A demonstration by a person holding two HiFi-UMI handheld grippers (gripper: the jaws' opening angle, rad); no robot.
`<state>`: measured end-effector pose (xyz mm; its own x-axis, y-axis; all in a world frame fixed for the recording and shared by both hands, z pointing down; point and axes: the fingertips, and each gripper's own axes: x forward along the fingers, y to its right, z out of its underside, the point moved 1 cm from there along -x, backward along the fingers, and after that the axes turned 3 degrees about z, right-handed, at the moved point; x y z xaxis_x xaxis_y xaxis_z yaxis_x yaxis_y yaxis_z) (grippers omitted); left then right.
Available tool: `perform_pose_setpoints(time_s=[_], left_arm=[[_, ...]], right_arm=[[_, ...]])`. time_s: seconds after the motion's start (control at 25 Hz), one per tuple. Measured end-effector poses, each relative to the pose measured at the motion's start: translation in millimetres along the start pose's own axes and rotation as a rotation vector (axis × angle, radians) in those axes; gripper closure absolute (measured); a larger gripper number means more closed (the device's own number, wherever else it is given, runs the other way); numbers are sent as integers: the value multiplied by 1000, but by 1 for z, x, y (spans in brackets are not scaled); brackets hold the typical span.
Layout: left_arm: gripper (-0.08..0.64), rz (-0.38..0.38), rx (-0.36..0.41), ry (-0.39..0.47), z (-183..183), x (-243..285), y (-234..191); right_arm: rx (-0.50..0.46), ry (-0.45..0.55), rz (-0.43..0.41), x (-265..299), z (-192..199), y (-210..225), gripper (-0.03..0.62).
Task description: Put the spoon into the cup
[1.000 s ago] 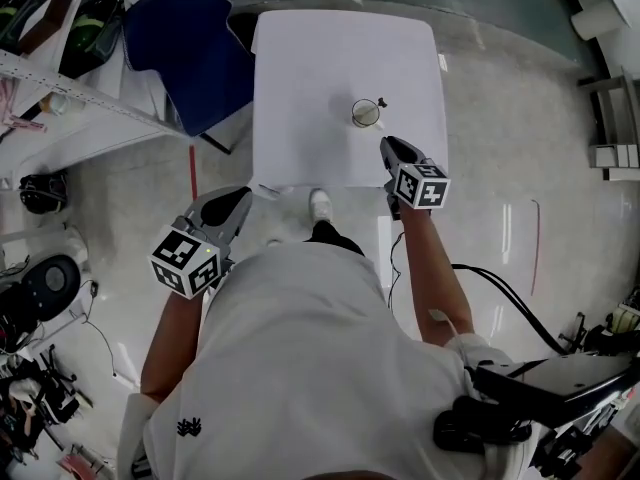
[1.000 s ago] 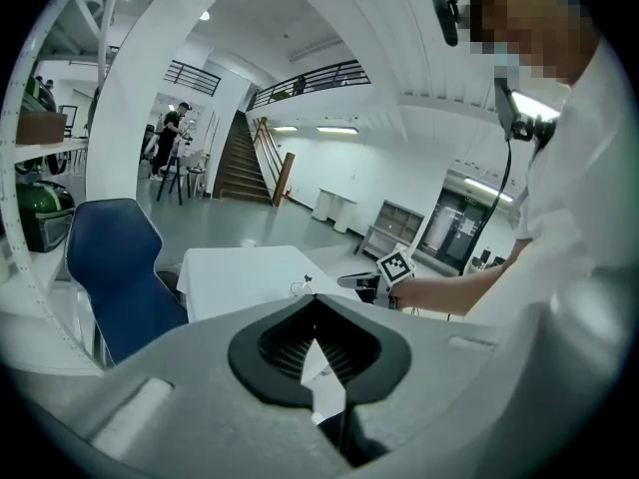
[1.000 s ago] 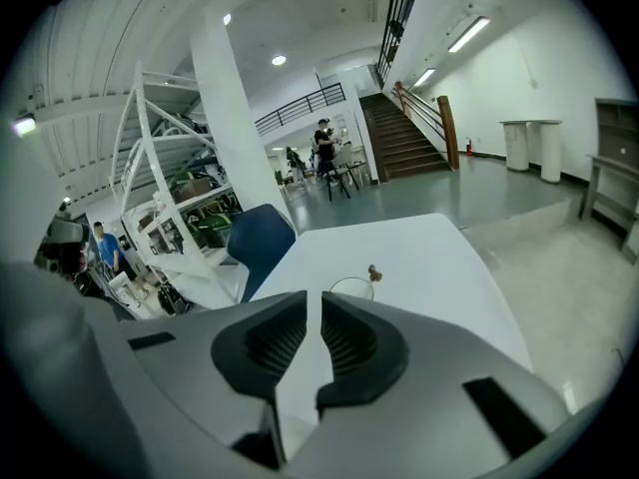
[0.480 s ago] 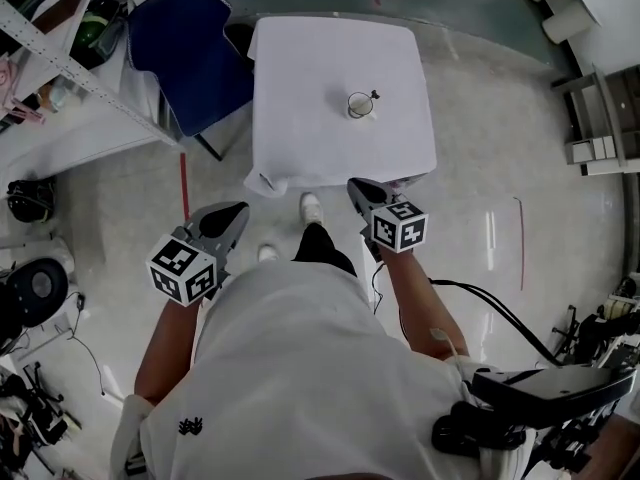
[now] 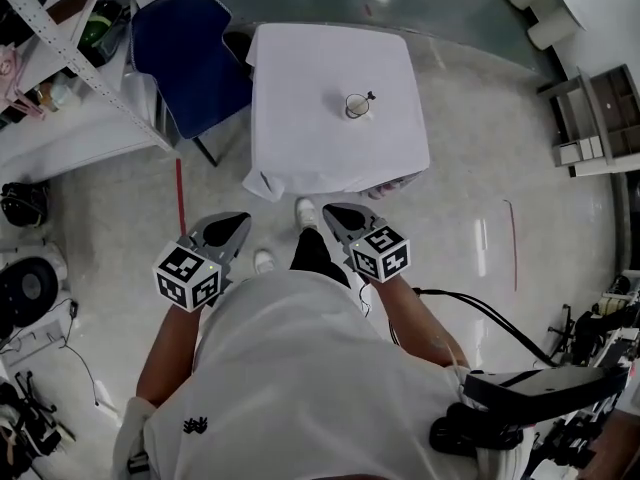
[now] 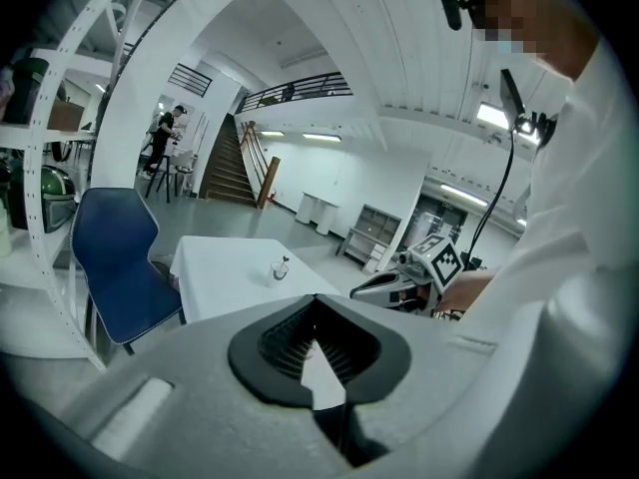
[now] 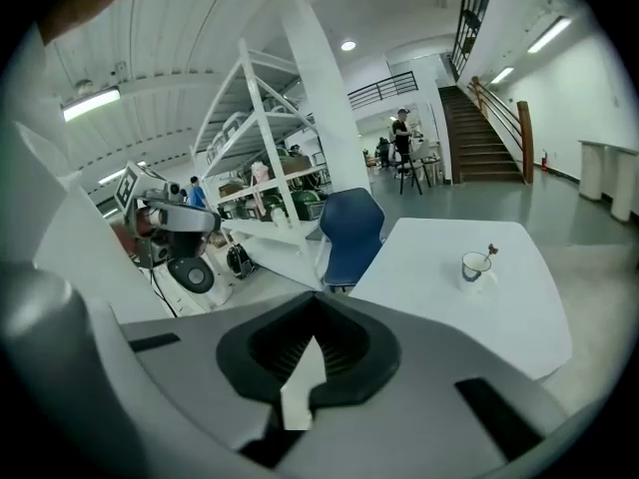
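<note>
A white cup [image 5: 357, 106] stands on the white-clothed table [image 5: 330, 153], with the spoon [image 5: 367, 96] standing in it and its handle sticking out. The cup [image 7: 475, 265] and spoon [image 7: 491, 251] also show in the right gripper view, and the cup [image 6: 279, 270] shows small in the left gripper view. Both grippers hang over the floor, short of the table's near edge and well away from the cup. My left gripper [image 5: 232, 228] is shut and holds nothing. My right gripper [image 5: 336, 214] is shut too, with nothing between its jaws.
A blue chair [image 5: 190, 53] stands at the table's left, beside a white shelf rack [image 5: 70, 78]. White shelf units [image 5: 590, 118] stand at the right. A black cable [image 5: 500, 313] runs across the floor towards dark equipment [image 5: 520, 408] at the lower right.
Both grippers have drawn back from the table towards the person. The right one has moved furthest, from the table's near right corner down and left. The table sits further off.
</note>
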<state>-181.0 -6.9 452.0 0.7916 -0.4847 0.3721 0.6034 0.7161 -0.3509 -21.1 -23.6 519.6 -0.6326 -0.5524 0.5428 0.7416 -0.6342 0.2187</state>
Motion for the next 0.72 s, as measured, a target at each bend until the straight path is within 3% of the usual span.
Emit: perform_pose_setpoints(time_s=[0.32, 0.72], left_arm=[[552, 18, 9, -2, 13, -13, 12], [552, 6, 13, 1, 22, -30, 21]], right_arm=[[-170, -30, -11, -2, -2, -40, 583], [-200, -24, -33, -5, -3, -61, 584]])
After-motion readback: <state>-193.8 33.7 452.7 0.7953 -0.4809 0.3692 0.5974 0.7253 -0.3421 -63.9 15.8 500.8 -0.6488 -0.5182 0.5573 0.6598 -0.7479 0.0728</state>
